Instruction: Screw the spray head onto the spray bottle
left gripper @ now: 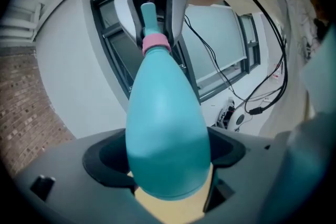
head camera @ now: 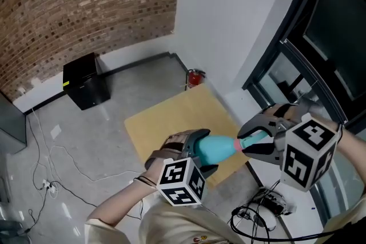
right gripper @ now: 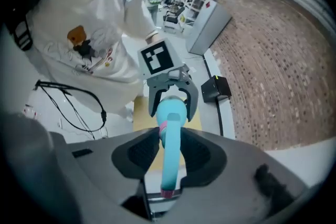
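A teal spray bottle (head camera: 214,148) is held level in the air, above the floor. My left gripper (head camera: 197,151) is shut on its wide lower body (left gripper: 165,134). A pink collar (left gripper: 156,43) rings the bottle's neck, and the teal spray head (left gripper: 149,14) sticks out beyond it. My right gripper (head camera: 253,143) is shut on that spray head (right gripper: 170,160), both jaws pressing its sides. In the right gripper view, the bottle (right gripper: 170,110) runs away from me into the left gripper (right gripper: 170,98). The two grippers face each other along the bottle's axis.
A yellow board (head camera: 171,123) lies on the grey floor beneath the bottle. A black box (head camera: 86,82) stands by the brick wall, and a red fire extinguisher (head camera: 194,77) by the white wall. Black cables (head camera: 257,217) lie at the lower right near the window.
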{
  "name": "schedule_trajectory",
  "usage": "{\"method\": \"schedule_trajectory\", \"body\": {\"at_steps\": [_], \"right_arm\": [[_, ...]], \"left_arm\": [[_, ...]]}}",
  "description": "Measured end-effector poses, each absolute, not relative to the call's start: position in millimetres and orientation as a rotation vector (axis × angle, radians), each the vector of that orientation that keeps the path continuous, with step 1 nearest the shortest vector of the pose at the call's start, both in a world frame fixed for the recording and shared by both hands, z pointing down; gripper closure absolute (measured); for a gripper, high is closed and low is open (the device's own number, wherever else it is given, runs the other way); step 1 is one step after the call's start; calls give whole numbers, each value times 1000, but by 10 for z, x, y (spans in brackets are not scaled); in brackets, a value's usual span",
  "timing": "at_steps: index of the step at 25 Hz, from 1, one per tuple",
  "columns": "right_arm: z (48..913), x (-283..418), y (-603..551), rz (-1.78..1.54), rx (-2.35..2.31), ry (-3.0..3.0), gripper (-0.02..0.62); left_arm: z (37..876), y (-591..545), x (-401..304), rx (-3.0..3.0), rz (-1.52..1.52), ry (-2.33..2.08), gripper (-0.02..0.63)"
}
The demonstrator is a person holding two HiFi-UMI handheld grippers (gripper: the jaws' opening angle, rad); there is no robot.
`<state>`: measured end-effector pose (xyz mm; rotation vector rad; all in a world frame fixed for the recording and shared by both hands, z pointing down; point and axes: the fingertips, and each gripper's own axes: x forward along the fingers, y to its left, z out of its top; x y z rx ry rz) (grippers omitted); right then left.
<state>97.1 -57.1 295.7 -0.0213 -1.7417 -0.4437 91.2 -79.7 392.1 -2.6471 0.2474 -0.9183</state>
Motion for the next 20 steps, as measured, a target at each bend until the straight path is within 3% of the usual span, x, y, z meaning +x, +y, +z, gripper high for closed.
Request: {"method": "schedule_trajectory", "body": {"at_steps": [6,9,20], "right_arm": [[2962,936,-524,-729,-120,-1618,468],[2957,954,-530,-682,-77,-1633,468],[3196,1156,-643,455,452,-1875,468]], "left_arm": [[3886,-680,909,-2732,-887,129,172],[3870,-691,918,-2726,-880,169,172],[3948,-1019,890,-2290,-899,672,172]]}}
